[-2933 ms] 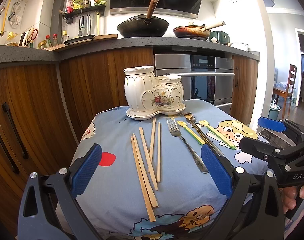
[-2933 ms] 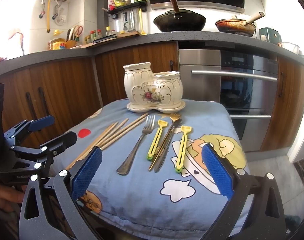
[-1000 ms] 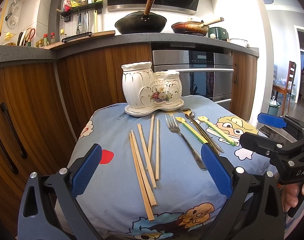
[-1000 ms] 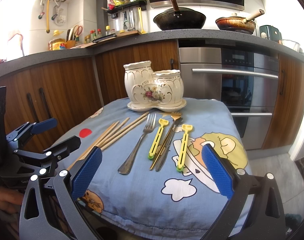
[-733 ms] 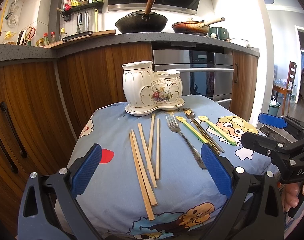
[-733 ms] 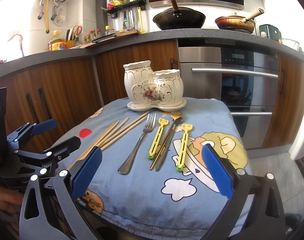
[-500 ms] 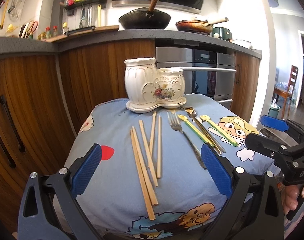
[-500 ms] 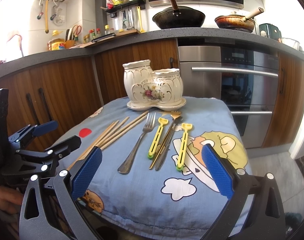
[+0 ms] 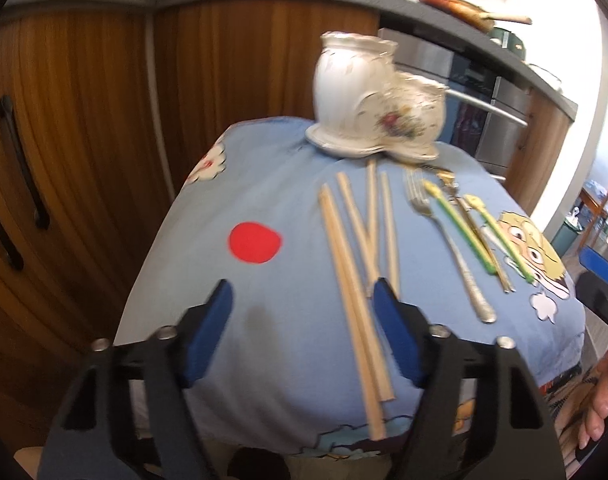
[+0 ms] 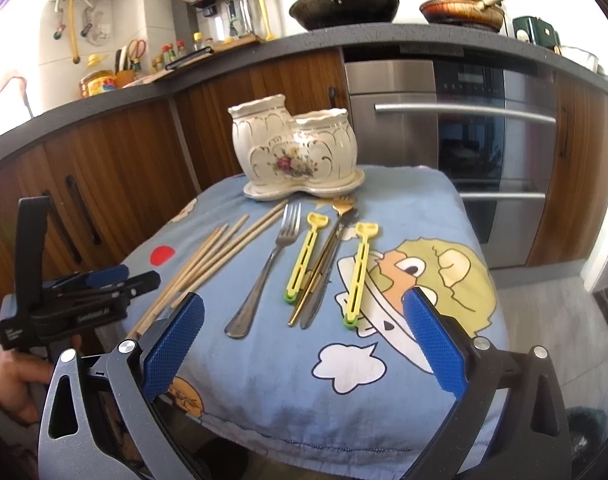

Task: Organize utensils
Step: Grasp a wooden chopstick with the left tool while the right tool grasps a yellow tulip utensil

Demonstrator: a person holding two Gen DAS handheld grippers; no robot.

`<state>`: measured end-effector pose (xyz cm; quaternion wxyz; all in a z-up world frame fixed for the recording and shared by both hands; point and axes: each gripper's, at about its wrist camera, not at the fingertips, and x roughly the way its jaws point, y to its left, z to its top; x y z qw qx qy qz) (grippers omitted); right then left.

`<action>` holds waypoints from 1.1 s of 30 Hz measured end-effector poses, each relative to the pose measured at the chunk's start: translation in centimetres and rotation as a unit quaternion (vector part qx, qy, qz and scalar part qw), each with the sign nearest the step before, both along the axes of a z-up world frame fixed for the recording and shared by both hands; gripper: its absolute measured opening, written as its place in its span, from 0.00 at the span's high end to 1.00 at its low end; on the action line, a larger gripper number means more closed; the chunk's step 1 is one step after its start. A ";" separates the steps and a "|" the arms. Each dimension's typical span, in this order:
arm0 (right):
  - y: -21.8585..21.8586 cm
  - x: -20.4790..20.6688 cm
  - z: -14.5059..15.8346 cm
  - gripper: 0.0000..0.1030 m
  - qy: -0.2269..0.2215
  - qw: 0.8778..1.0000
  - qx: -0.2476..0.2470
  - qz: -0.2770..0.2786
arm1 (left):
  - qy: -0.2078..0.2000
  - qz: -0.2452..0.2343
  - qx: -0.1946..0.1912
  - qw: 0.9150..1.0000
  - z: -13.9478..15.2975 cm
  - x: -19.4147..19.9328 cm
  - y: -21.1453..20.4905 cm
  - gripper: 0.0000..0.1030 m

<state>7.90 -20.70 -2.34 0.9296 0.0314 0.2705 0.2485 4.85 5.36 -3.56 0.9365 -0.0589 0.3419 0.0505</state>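
Note:
A cream two-pot ceramic holder [image 9: 374, 114] [image 10: 293, 152] stands at the far side of a blue cartoon cloth [image 9: 263, 344] [image 10: 384, 360]. Several wooden chopsticks [image 9: 352, 280] [image 10: 207, 264], a steel fork [image 9: 452, 248] [image 10: 263, 272], two yellow-green clip sticks [image 10: 304, 258] [image 10: 358, 270] and a gold utensil [image 10: 324, 256] lie on the cloth. My left gripper [image 9: 304, 312] is half open and empty, low over the near ends of the chopsticks. My right gripper [image 10: 304, 328] is wide open and empty near the cloth's front edge.
Wooden cabinets [image 9: 83, 120] and a steel oven [image 10: 464, 140] stand behind the table. A wok [image 10: 344, 6] and a pan [image 10: 464, 10] sit on the counter. The left gripper also shows in the right wrist view [image 10: 103, 280].
My left gripper has dropped down and leftward toward the chopsticks and its jaws have narrowed. The right gripper has moved in slightly and stays wide open.

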 end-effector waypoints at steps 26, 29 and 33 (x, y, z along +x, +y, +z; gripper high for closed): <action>0.1 5.3 0.9 0.25 0.057 0.997 -0.054 0.010 | 0.093 -0.083 0.051 0.991 -0.1 6.9 -0.3 0.85; 0.6 7.4 0.5 0.37 0.071 0.993 -0.094 0.011 | 0.102 -0.095 0.046 0.989 -0.1 7.6 -0.1 0.86; 0.9 10.3 -0.5 0.52 0.109 0.986 -0.122 0.014 | 0.115 -0.112 0.047 0.986 0.0 8.3 -0.1 0.86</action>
